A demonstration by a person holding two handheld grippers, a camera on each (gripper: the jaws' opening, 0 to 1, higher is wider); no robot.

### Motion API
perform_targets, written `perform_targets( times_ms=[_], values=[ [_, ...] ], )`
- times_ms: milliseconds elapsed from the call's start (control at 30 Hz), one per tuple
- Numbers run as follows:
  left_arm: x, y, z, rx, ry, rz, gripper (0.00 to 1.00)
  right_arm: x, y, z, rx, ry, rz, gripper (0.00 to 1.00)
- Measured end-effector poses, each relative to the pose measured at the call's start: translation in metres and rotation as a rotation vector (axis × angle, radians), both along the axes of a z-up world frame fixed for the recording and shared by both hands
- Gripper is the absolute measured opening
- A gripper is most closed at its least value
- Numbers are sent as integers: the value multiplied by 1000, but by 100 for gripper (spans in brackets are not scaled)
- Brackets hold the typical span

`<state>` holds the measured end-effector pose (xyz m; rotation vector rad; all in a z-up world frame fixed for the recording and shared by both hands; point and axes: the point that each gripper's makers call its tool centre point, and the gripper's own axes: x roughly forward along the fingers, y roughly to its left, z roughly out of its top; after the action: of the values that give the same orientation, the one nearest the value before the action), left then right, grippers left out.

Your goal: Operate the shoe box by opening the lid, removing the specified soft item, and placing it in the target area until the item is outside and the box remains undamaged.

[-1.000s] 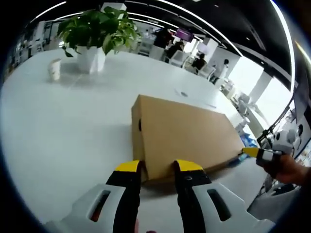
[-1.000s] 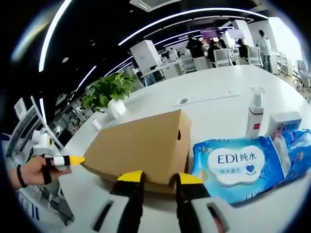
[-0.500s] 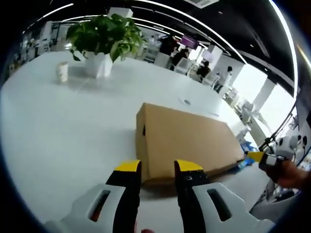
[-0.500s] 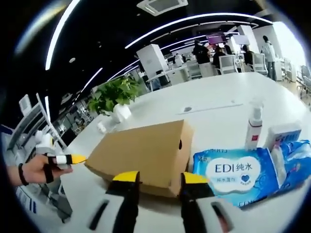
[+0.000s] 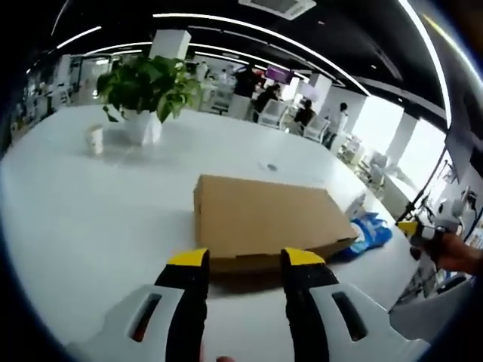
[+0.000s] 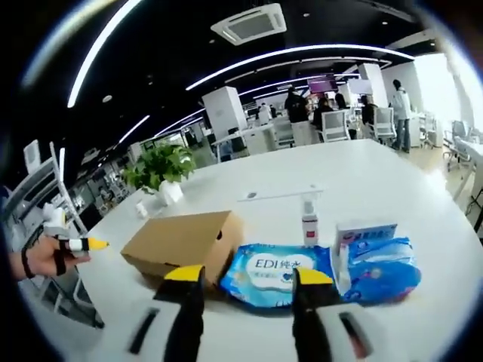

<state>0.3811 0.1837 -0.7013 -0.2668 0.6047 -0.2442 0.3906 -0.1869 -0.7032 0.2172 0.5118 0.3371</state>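
Lying flat, plain brown shoe box (image 5: pixel 264 222), lid closed.

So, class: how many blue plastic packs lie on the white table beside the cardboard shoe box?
2: the EDI wipes pack next to the shoe box, and a second blue pack beyond it. Others may be hidden.

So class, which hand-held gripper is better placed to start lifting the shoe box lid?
Probably the left hand-held gripper: its open jaws face the shoe box close up; the right one sits further back.
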Motion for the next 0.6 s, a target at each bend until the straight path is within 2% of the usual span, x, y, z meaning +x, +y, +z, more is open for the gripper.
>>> perform_targets(
  times_ms=[133, 333, 433, 467, 600],
  values=[
    [-12, -11, 1, 16, -9, -40, 46, -10, -25, 12, -10, -29, -36, 53],
    [-27, -19, 6, 31, -23, -60, 49, -32, -51, 17, -22, -38, -65, 59],
    [-26, -19, 5, 70, -31, -83, 52, -36, -57, 18, -31, -40, -77, 63],
    [-32, -24, 5, 71, -38, -89, 53, -40, -61, 19, -30, -38, -92, 63],
    [-30, -24, 7, 91, -43, -107, 58, -44, -63, 22, -21, -36, -122, 63]
  ],
)
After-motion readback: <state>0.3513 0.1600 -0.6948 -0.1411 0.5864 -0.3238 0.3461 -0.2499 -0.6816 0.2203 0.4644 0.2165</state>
